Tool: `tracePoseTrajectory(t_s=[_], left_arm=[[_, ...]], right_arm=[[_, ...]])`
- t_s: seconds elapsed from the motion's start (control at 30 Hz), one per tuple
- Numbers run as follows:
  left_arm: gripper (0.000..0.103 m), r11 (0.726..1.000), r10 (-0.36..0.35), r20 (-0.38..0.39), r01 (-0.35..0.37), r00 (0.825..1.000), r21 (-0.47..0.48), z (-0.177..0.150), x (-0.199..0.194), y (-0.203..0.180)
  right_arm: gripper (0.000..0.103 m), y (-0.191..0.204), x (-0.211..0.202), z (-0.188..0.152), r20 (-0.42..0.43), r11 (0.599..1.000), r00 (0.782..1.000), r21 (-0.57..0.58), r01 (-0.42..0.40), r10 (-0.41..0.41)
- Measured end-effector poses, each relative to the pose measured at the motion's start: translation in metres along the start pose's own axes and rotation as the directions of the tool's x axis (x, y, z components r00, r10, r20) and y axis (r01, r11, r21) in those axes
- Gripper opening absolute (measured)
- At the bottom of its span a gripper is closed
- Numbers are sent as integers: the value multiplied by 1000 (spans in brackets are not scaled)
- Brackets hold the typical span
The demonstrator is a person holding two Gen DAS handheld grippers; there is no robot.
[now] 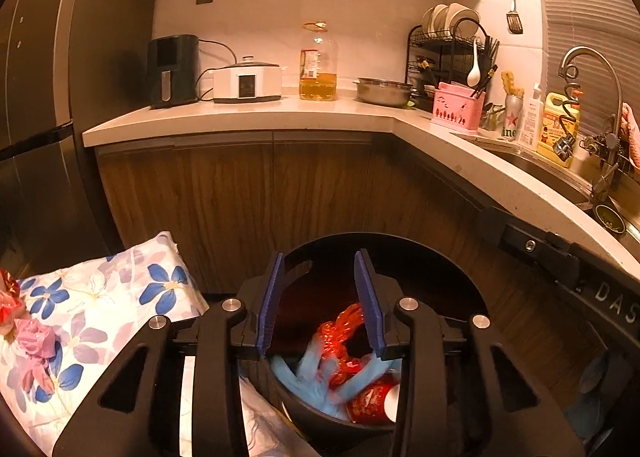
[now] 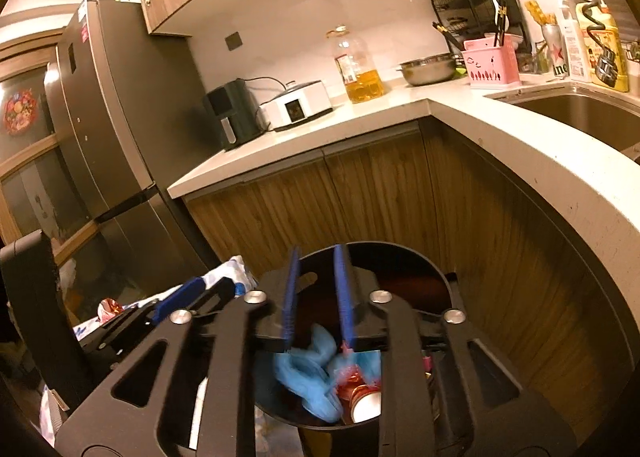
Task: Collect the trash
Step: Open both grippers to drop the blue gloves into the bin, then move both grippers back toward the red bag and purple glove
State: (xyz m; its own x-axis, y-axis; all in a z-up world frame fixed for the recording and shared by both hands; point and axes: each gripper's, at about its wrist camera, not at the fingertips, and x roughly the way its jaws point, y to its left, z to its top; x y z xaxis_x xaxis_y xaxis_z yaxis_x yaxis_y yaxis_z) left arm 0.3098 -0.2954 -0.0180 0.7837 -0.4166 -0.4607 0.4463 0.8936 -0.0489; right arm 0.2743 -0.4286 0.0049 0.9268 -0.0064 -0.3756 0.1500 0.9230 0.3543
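Trash lies heaped in a round black bin (image 1: 460, 277) on the floor, straight below both grippers, at the foot of the wooden cabinet doors (image 1: 240, 193). Looking past the left gripper (image 1: 320, 289), its blue pads (image 1: 272, 297) stand well apart with nothing pressed between them; beneath the gap sit a crumpled red plastic wrapper (image 1: 340, 333), a pale blue disposable glove (image 1: 308, 377) and a red cup (image 1: 372, 401) lying on its side, all inside the bin. The right gripper (image 2: 318, 289) hovers over the same bin (image 2: 420, 257), jaws parted more narrowly, empty too; blurred blue gloves (image 2: 308, 373) are just under its fingertips, apart from the pads, with the red cup (image 2: 364, 401) beside them. No earlier view tells me more about either grip. Left of the left gripper lies a floral cloth (image 1: 100, 317) with a pink rose (image 1: 36, 337) on it. Ahead and above both tools runs the pale countertop (image 1: 240, 117), carrying a black air fryer (image 1: 172, 71), a white cooker (image 1: 248, 83), an oil bottle (image 1: 318, 65), a steel bowl (image 1: 382, 91) and a pink utensil holder (image 1: 458, 107). Off to the right, a sink (image 2: 580, 117) is set in the counter.
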Motion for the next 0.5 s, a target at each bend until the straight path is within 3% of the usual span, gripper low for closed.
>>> tracePoseTrajectory(t_s=[0.17,0.3,0.5], left_arm=[[67,998,47,5,-47,999,-48,-5,-7,16],[81,993,100,21,-99,995,-63,-11,-19,27],[88,982,176,39,-173,984,-82,-20,-43,38]], right_arm=[[45,-1,-4,-6,-1,1000,1000,4,18,-18],[64,2,-10,-12,7,999,999,-5,39,-39],[82,16,-25,-23,27,993,993,-44,113,-112]])
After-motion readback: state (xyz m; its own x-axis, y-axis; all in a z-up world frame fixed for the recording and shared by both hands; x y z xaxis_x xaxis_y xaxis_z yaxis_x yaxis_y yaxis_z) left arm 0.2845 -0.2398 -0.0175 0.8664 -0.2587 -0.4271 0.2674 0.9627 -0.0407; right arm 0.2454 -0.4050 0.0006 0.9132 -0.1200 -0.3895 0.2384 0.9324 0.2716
